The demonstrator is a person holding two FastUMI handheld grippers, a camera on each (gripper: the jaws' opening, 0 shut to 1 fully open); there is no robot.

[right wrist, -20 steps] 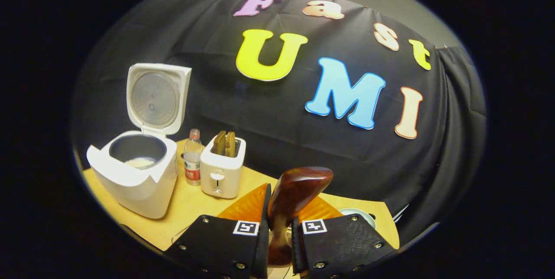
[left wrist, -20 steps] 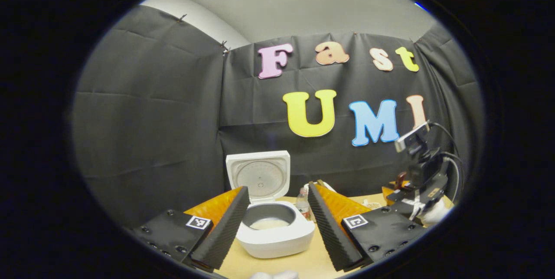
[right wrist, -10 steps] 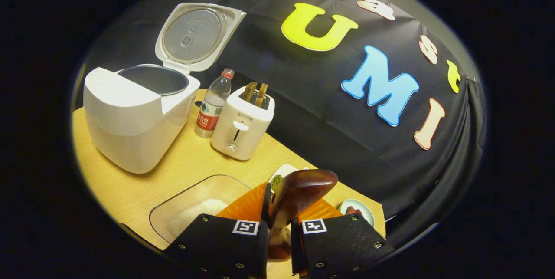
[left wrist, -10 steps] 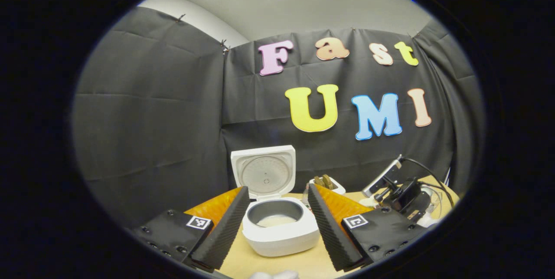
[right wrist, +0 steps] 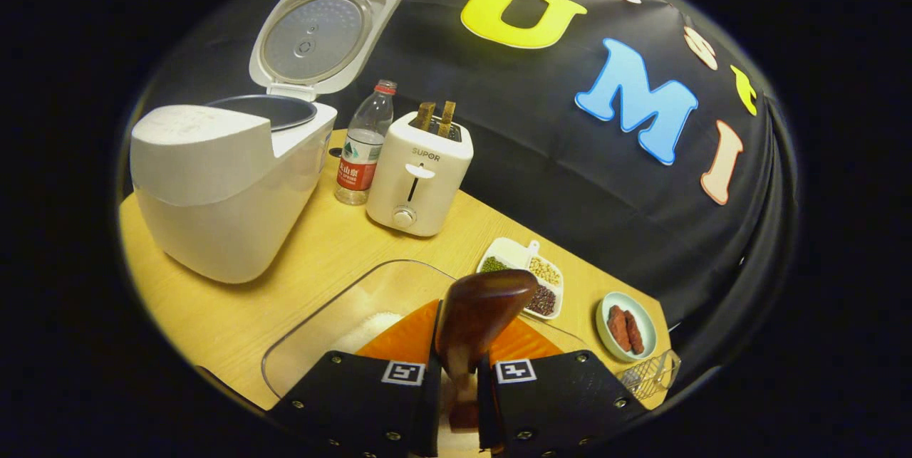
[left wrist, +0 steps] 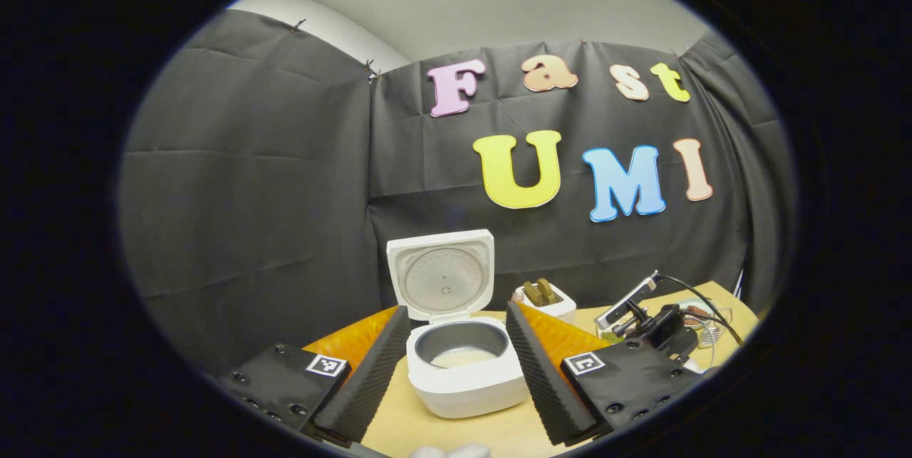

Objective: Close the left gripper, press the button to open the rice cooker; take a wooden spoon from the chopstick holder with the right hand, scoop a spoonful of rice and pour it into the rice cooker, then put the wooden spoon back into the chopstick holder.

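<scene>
Booth backdrop: creased black cloth wall point(left wrist: 249, 180), pinned along its top edge. Above: plain grey upper wall point(left wrist: 491, 9) with bright ceiling light. Below: light wooden tabletop point(right wrist: 313, 258), pale grain.

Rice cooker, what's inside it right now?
The rice cooker stands with its lid up. In the left gripper view, its dark inner pot holds a pale layer at the bottom, probably rice. In the right gripper view the cooker's front hides the pot's inside.
</scene>
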